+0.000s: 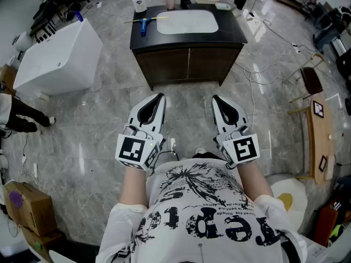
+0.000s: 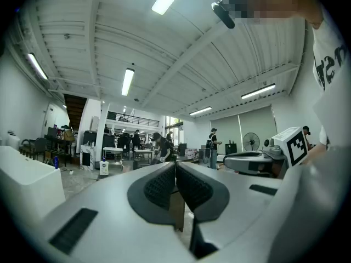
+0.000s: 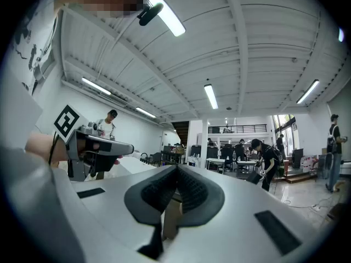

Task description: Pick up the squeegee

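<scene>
Left gripper [image 1: 160,97] and right gripper [image 1: 215,99], both closed and empty, are held near the person's chest, well short of the squeegee [image 1: 143,24] lying untouched on the far counter [image 1: 233,36], left of the basin [image 1: 186,22], with the whole pickup yet to come.

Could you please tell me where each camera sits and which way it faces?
Head view: on the person's head, looking steeply down at the vanity and squeegee; shows left gripper, right gripper, forearms, shirt.
Left gripper view: on that gripper, level along its shut jaws into a hall; right gripper at right.
Right gripper view: likewise level along shut jaws; left gripper at left.
Shared: both gripper views show the hall's ceiling lights.
</scene>
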`<state>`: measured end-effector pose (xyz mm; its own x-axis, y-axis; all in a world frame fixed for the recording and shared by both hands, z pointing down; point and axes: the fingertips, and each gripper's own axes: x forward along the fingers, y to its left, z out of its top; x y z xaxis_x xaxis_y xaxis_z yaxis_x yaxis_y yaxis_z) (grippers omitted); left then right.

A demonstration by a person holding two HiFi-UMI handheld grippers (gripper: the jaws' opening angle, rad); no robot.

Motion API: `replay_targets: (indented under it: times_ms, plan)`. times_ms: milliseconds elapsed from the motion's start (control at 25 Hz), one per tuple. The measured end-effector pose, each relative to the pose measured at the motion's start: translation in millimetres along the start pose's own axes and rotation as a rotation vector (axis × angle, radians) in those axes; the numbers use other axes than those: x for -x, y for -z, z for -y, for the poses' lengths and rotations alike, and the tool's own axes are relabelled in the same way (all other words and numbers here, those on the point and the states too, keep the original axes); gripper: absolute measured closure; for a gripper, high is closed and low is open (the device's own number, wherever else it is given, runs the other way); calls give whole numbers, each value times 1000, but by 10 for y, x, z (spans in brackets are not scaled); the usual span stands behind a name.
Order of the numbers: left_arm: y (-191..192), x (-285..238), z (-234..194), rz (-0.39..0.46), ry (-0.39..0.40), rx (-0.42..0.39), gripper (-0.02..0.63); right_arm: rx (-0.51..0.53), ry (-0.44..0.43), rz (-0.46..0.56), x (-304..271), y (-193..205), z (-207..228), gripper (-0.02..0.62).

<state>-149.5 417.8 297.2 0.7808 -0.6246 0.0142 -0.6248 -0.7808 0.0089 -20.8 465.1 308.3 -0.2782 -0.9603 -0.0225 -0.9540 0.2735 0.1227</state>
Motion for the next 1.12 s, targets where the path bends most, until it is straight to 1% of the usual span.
replay_targets:
  times_ms: [320,520,640,680,760,840,960,1120]
  plan:
    - [-10,49,-77,5,6,3,591,-5,13,9,-31,-37,-73,583]
    - [31,45,-119,5,25,18,591,-4,21,-6,-77,6,-125,583]
    - [83,0,-157,11,42,34,591,-26,35,-1,-148,34,-93,581]
    - [94,-22,-178,16,45,36,553,-36,41,0,-176,45,-70,581]
    - [91,-82,-262,24,29,24,282,-55,48,-1,-255,68,-4,581]
    - [91,-131,-404,39,-17,11,272,-75,50,-5,-354,109,71,581]
    - [149,-201,-637,59,-84,38,268,-100,47,-10,-530,224,180,580]
    - [294,-459,-915,24,-130,42,268,-127,18,-24,-885,391,356,580]
